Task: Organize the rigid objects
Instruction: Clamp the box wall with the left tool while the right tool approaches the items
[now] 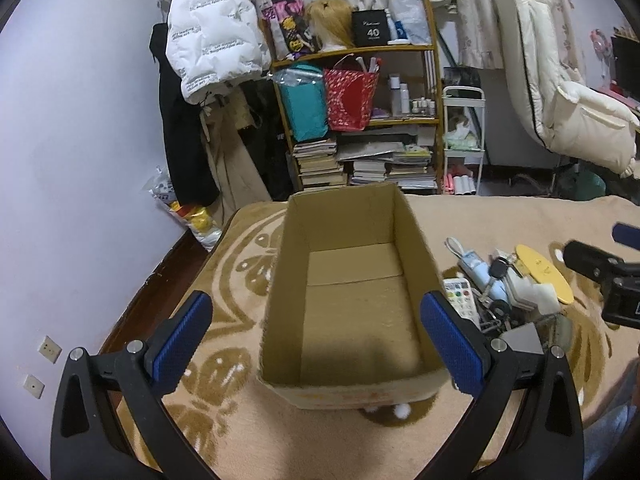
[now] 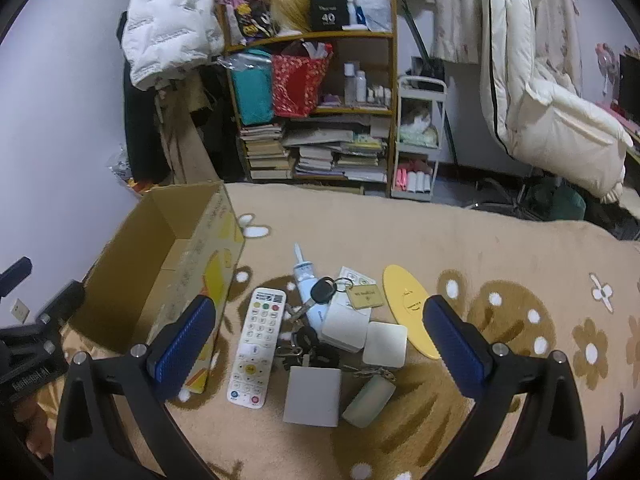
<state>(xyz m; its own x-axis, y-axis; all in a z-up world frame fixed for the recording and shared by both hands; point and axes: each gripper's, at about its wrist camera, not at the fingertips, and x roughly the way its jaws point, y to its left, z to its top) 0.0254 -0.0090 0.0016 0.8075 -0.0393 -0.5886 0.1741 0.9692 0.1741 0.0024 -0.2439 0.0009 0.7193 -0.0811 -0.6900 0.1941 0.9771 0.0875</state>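
Note:
An empty cardboard box (image 1: 280,280) (image 2: 176,264) stands on the beige flowered blanket. My left gripper (image 1: 318,340) hovers open above the box's near end. To the box's right lies a pile of small items: a white remote (image 2: 258,344) (image 1: 460,296), a grey flat box (image 2: 313,396), a pale green case (image 2: 370,400), white square cases (image 2: 385,345), car keys with a tag (image 2: 322,290), a light blue tube (image 2: 304,276) and a yellow oval plate (image 2: 408,308). My right gripper (image 2: 320,340) is open above this pile, holding nothing.
A bookshelf (image 2: 316,112) packed with books, bags and bottles stands beyond the bed, with a white cart (image 2: 418,140) beside it. Coats hang left and right. The blanket (image 2: 500,248) stretches bare to the right of the pile. The bed's left edge drops to the floor.

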